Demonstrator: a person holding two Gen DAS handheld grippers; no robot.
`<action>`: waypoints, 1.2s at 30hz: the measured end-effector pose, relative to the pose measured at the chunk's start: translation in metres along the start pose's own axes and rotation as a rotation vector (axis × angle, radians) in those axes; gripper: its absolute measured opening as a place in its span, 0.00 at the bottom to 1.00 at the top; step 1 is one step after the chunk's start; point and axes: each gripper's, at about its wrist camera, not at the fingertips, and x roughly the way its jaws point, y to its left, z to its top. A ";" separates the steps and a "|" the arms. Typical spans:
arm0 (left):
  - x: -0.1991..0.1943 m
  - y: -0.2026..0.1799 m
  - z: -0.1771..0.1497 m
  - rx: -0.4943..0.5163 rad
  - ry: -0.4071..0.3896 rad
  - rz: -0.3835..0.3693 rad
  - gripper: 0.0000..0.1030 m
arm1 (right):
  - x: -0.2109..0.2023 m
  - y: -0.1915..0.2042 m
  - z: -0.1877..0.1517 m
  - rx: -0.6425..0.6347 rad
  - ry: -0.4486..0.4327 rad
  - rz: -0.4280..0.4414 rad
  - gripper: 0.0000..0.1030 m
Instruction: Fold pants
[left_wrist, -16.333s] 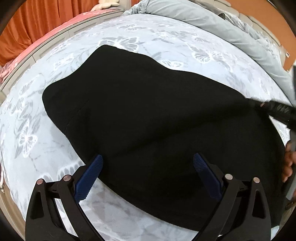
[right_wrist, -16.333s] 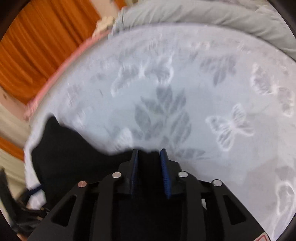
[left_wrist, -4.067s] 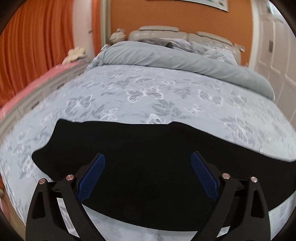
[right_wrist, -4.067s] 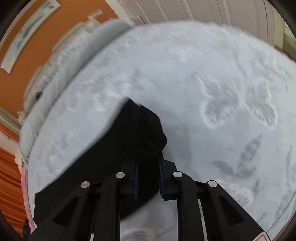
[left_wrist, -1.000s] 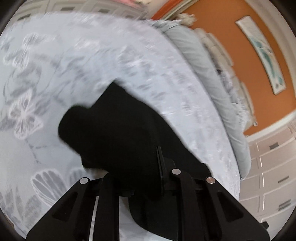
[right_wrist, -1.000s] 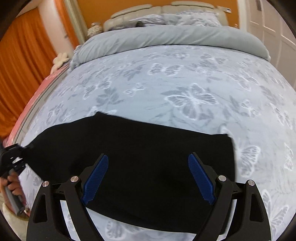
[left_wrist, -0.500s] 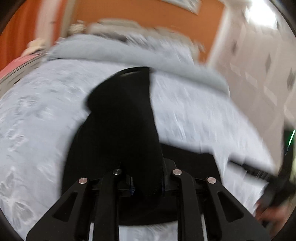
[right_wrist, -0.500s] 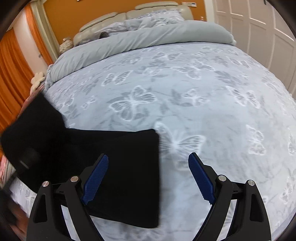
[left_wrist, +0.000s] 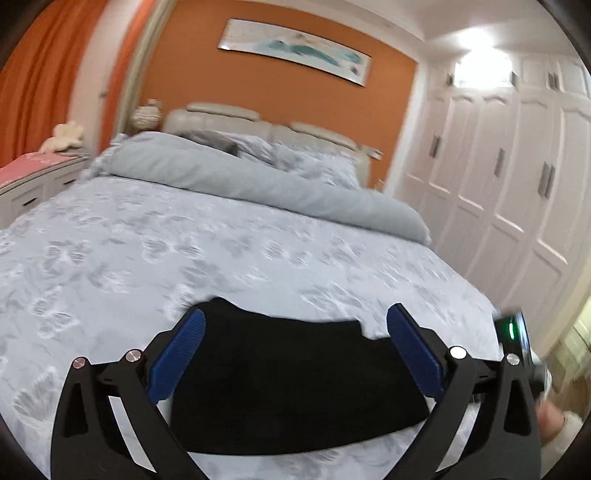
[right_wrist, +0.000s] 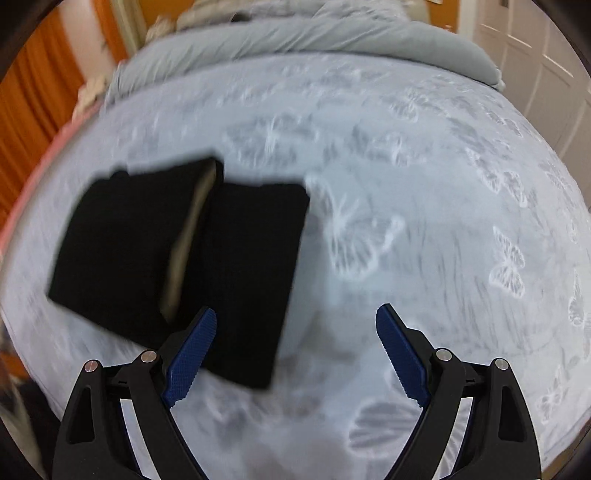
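The black pants (left_wrist: 295, 380) lie folded into a compact rectangle on the butterfly-print bedspread (left_wrist: 184, 258), near the bed's foot. My left gripper (left_wrist: 295, 354) is open and empty just above them. In the right wrist view the pants (right_wrist: 184, 258) show as a folded stack with one layer lying over the other, left of centre. My right gripper (right_wrist: 295, 354) is open and empty, over bare bedspread (right_wrist: 424, 221) to the right of the pants. The other gripper's body (left_wrist: 517, 332) shows at the right edge of the left wrist view.
A rolled grey duvet (left_wrist: 240, 177) and pillows lie at the head of the bed. White wardrobe doors (left_wrist: 517, 184) stand to the right. Orange curtains (left_wrist: 33, 74) and a pink-topped bench (left_wrist: 33, 166) are on the left.
My left gripper carried the pants' end over onto the rest, then opened and let go. The right gripper stayed open and shifted right.
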 end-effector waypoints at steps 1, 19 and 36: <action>0.003 0.013 0.004 -0.027 0.007 0.038 0.94 | 0.003 0.000 -0.010 -0.010 0.012 -0.001 0.83; 0.036 0.065 -0.026 -0.077 0.199 0.263 0.94 | 0.049 -0.006 -0.049 0.383 0.060 0.534 0.26; 0.045 0.063 -0.036 -0.078 0.267 0.224 0.94 | -0.004 0.041 -0.011 0.140 -0.081 0.418 0.73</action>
